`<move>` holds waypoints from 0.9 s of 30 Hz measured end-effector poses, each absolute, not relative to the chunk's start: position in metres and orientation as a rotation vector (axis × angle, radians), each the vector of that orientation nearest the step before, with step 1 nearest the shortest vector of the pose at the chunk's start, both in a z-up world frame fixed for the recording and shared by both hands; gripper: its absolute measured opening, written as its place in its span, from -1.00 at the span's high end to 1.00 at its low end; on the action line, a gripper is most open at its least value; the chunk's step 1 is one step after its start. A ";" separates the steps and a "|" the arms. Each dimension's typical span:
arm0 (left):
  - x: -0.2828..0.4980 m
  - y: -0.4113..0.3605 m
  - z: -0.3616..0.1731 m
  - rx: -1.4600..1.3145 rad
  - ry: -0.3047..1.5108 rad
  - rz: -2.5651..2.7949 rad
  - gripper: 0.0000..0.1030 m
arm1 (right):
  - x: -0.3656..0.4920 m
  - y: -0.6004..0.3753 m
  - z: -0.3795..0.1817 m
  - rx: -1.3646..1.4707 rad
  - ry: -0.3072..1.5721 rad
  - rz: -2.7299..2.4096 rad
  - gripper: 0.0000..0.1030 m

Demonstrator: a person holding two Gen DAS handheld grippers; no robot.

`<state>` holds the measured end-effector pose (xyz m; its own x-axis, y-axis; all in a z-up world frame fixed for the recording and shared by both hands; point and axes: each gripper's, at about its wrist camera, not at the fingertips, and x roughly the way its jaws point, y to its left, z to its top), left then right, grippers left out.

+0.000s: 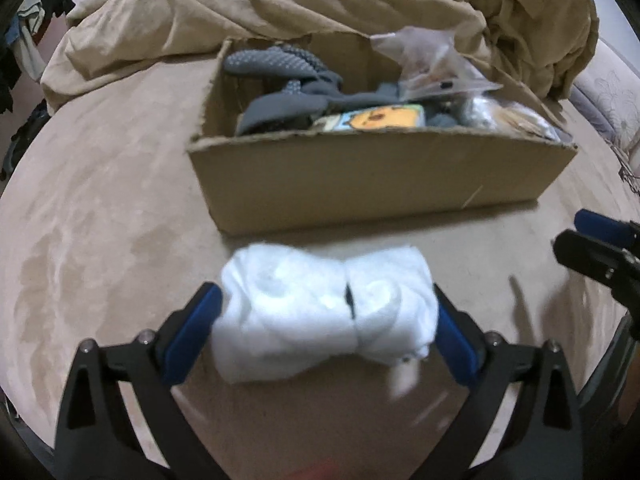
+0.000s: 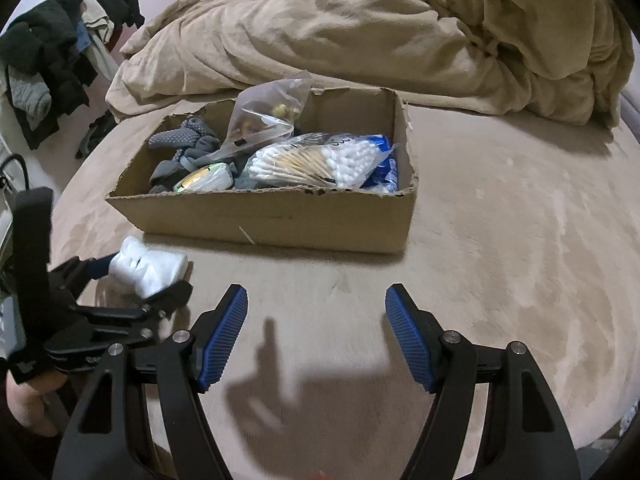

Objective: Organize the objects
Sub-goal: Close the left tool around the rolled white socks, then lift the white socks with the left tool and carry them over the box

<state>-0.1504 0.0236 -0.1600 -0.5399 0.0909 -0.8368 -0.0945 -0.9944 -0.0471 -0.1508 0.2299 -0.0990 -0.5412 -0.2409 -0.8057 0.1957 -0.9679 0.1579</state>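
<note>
My left gripper [image 1: 328, 308] is shut on a white rolled cloth bundle [image 1: 324, 312], held just in front of an open cardboard box [image 1: 376, 184] on the tan bed. The bundle also shows in the right wrist view [image 2: 148, 268], between the left gripper's fingers [image 2: 172, 292]. The box [image 2: 280, 220] holds grey dotted socks [image 2: 184, 136], a clear zip bag [image 2: 268, 116], a pack of cotton swabs [image 2: 316, 160] and a small yellow-green packet [image 2: 208, 178]. My right gripper [image 2: 316, 336] is open and empty, to the right of the left one, above the bed before the box.
A crumpled tan duvet [image 2: 360, 36] lies behind the box. A pile of dark clothes [image 2: 52, 52] hangs at the far left beyond the bed's edge. The tan bed sheet [image 2: 520, 240] spreads to the right of the box.
</note>
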 end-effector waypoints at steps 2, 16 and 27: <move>-0.149 0.024 -0.159 -1.440 0.015 2.670 -0.90 | -0.150 0.230 -0.099 1.346 -0.073 -2.556 -0.45; -0.108 0.028 -0.105 -1.268 0.034 2.710 -0.30 | -0.118 0.231 -0.070 1.309 -0.064 -2.578 -0.45; -0.043 0.027 -0.031 -1.165 -0.065 2.735 -0.29 | -0.077 0.240 -0.009 1.233 -0.039 -2.592 -0.45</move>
<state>-0.0429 0.0268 -0.0309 -0.6811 0.1704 -0.7121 -0.1363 -0.9850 -0.1054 -0.0768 0.2396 -0.0089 -0.6012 -0.2533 -0.7579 0.2301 -0.9631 0.1393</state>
